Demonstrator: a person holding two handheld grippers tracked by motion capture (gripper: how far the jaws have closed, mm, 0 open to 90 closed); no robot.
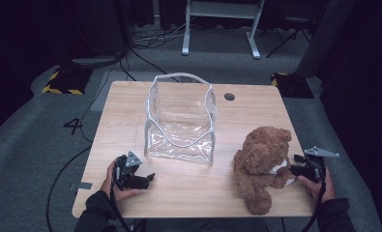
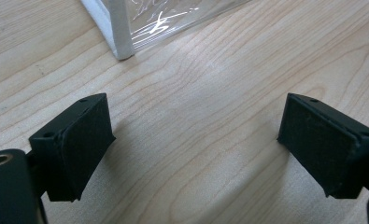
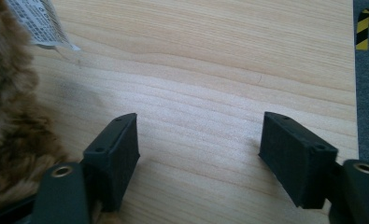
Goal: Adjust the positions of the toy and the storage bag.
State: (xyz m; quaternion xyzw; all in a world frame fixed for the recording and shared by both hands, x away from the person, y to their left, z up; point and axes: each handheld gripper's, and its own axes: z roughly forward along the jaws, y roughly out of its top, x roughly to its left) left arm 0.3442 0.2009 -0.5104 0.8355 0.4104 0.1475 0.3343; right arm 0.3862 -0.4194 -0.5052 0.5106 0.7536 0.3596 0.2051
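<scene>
A clear plastic bag (image 1: 181, 121) with a white rim stands open in the middle of the wooden table (image 1: 130, 104). A brown teddy bear (image 1: 261, 162) sits at the front right. My left gripper (image 1: 147, 179) rests low at the front left, open, with bare wood between its jaws; the bag's white-edged corner (image 2: 121, 44) lies just ahead of it. My right gripper (image 1: 295, 169) is open beside the bear's right side. In the right gripper view the bear's fur (image 3: 14, 121) and its white label (image 3: 39, 21) are at the left, outside the jaws.
A dark round hole (image 1: 229, 96) marks the table's far side. The table's right edge (image 3: 355, 93) runs close to my right gripper, with grey floor beyond. Cables and yellow-black striped floor plates (image 1: 63, 82) lie around the table.
</scene>
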